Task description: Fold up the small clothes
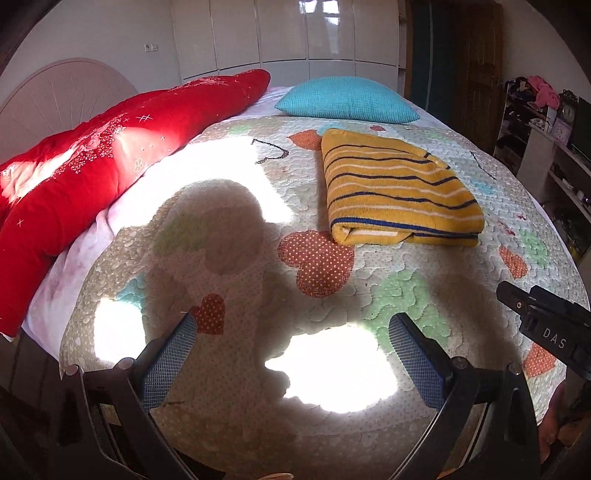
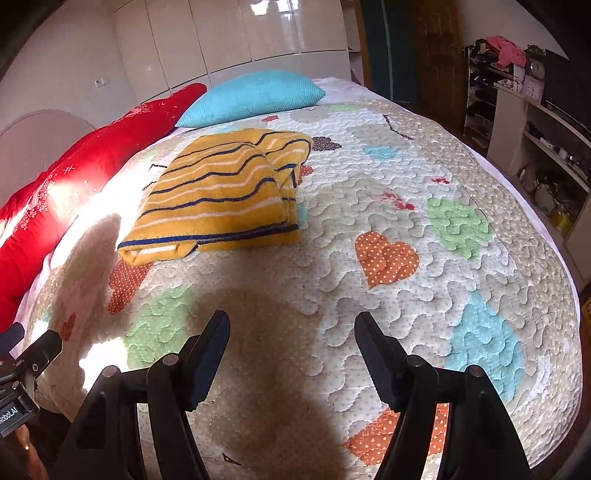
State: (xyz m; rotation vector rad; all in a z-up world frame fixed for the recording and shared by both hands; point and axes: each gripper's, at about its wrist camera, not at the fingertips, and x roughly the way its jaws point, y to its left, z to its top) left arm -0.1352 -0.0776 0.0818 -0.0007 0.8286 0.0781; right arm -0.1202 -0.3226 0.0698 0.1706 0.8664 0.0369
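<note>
A yellow garment with navy and white stripes (image 1: pixel 399 192) lies folded into a flat rectangle on the quilted bedspread (image 1: pixel 317 295); the right wrist view shows the same garment (image 2: pixel 221 195) ahead and to the left. My left gripper (image 1: pixel 291 321) hangs open over bare quilt, well short of the garment, with nothing between its blue pads (image 1: pixel 173 354). My right gripper (image 2: pixel 291 317) is open too, empty, over the quilt near the bed's front part. Its body (image 1: pixel 546 325) shows at the right edge of the left wrist view. Neither gripper touches the garment.
A long red pillow (image 1: pixel 92 170) runs along the left side and a turquoise cushion (image 1: pixel 347 99) lies at the far end. White wardrobe doors (image 1: pixel 280 33) stand behind the bed. Cluttered shelves (image 2: pixel 546 147) line the right wall. A person's shadow falls on the quilt.
</note>
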